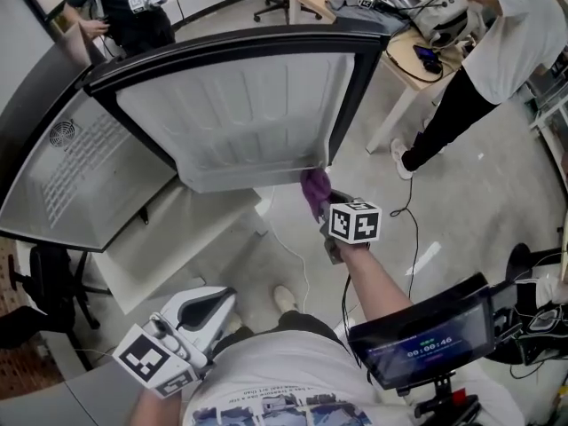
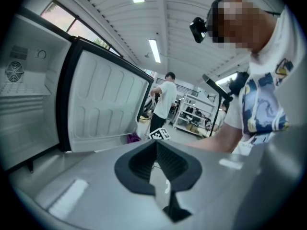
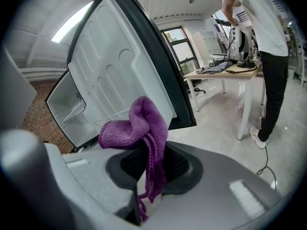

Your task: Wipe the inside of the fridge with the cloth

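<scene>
One purple cloth (image 3: 139, 128) between right gripper (image 3: 144, 183) jaws

The open fridge door (image 1: 248, 105) stands right of the fridge cabinet (image 1: 62, 176), with a table (image 1: 404, 65) behind it. The cloth (image 1: 315, 189), clamped in the right gripper (image 1: 324, 209), sits at the door's lower edge. The left gripper (image 1: 202, 313) is well apart, lower left.

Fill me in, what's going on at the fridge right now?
A person works with a gripper in each hand. The right gripper is shut on a purple cloth, held close to the bottom edge of the open fridge door. The left gripper hangs low by the person's body, shut and empty. The cloth is not yet inside the fridge interior.
</scene>
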Tool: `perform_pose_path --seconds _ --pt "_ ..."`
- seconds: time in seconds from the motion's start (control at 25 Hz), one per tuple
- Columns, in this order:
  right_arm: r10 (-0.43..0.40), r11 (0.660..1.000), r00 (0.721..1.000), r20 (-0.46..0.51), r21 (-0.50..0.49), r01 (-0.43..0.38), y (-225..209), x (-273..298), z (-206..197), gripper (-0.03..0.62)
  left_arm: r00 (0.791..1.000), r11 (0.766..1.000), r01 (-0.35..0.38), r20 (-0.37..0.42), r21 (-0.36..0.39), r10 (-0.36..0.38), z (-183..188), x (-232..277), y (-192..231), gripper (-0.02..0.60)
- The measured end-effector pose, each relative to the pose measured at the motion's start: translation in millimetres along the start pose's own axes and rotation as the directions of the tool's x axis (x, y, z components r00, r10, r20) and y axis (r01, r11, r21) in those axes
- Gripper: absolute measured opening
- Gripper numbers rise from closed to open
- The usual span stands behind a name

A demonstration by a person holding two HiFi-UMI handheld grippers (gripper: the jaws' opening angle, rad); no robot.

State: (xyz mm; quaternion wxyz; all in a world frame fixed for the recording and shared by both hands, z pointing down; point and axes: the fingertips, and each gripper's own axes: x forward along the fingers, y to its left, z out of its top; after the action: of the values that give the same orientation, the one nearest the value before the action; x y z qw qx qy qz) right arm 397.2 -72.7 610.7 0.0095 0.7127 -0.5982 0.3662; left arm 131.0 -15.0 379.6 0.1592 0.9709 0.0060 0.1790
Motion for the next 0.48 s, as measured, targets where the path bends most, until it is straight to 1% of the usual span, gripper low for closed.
perform_pose_path --seconds 0.2,0.48 --pt "0.001 0.997 0.999 -0.037 -0.081 -0.004 -6.3 -10.1 -5.3 0.067 0.999 0.999 -0.037 -0.002 -0.037 0.037 -8.3 5.5 -6.5 0.005" --pt "0.022 0.985 0.997 -0.073 -0.169 -0.034 -1.8 -22.5 -9.9 0.067 0.992 0.989 -0.125 0.012 -0.082 0.126 -20.8 -6.8 -6.5 0.005"
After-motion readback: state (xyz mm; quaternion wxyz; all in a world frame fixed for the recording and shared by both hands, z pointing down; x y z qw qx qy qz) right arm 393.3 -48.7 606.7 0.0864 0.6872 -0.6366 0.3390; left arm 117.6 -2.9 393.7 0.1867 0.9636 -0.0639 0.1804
